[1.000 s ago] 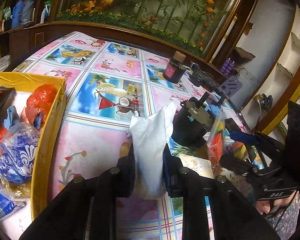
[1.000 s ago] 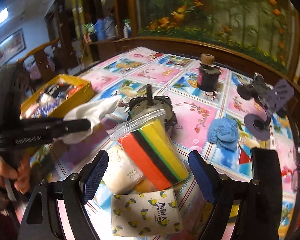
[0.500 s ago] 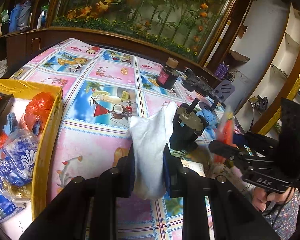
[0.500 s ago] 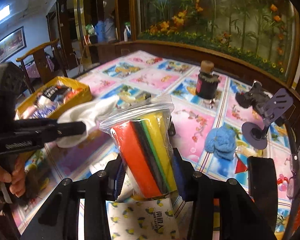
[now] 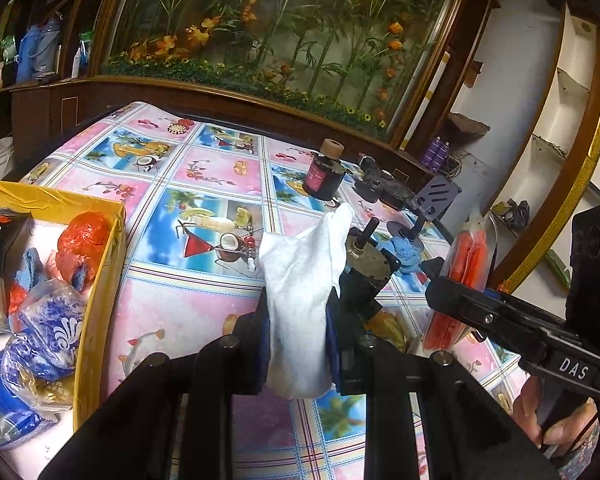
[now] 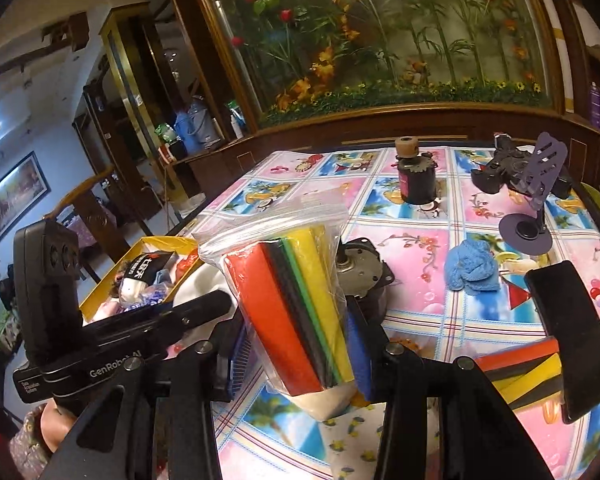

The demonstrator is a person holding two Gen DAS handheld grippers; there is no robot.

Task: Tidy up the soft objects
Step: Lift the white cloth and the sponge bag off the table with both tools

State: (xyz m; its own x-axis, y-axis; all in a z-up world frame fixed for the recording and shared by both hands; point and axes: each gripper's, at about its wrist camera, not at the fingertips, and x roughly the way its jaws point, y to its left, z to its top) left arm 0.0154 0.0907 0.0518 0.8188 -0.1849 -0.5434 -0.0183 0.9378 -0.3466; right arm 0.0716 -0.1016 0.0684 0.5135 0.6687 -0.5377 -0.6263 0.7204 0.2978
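The right tongs (image 6: pixel 300 356) are clenched on a clear zip bag of coloured foam sheets (image 6: pixel 296 304), jaws having just been closing onto it, and the bag now stands lifted off the bench (image 6: pixel 452 320). The left tongs (image 5: pixel 298 344) grip a white cloth (image 5: pixel 300 288) low on its body, its free end sticking up. For the step in hand, carrying both soft things to the yellow box (image 5: pixel 100 280) at the left, the bag's slippery film calls for a firm, level hold, kept clear of the metal motor (image 6: pixel 360 272) just behind it. The box is already crowded, so each piece probably wants an open gap. The bag is glossy, with red, black, green and yellow layers; the cloth looks limp and creased. A blue knitted cloth (image 6: pixel 474 266) lies further out
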